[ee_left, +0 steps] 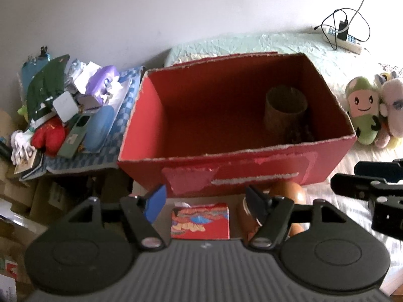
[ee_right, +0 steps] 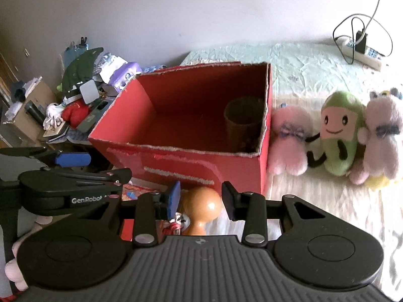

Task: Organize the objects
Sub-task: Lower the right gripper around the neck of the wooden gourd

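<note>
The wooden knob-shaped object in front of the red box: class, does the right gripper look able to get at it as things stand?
Probably yes: the right gripper is open, and the wooden knob-shaped object sits between its fingers with nothing blocking.

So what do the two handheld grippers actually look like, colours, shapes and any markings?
Both are black. The left gripper and right gripper each have a ribbed grey body, two round black discs, and angular finger arms with silver rivets. One finger pad is blue, the other dark. White "GenRobot" lettering marks the left gripper's side in the right wrist view.
</note>
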### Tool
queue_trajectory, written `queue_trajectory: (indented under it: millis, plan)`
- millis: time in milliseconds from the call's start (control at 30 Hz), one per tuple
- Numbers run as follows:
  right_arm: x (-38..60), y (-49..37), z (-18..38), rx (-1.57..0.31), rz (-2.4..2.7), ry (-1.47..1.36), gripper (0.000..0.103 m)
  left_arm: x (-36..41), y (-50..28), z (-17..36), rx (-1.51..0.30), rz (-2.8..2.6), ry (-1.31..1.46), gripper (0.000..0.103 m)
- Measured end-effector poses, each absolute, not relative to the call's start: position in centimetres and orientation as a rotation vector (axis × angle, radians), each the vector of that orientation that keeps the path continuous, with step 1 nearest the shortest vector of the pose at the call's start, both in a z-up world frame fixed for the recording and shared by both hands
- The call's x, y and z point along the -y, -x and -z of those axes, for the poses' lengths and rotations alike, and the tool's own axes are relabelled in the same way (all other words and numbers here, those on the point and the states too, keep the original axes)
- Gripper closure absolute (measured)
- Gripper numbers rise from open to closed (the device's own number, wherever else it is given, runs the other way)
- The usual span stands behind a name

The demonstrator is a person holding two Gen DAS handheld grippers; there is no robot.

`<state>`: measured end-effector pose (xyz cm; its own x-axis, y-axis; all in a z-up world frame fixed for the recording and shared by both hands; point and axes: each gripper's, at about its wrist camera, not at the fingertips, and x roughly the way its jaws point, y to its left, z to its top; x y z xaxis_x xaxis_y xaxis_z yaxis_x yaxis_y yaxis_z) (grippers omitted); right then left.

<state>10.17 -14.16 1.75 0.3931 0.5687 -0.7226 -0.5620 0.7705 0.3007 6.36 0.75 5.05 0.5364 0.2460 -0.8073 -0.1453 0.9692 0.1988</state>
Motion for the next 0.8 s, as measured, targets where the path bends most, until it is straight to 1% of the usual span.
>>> queue_trajectory:
  millis: [800]
  plan:
    - [14.6,-8.6,3.3,-1.058,-0.771,-0.103,0.064,-0.3,-5.1,0.2,-1.138,-0.279,-0.103,0.030]
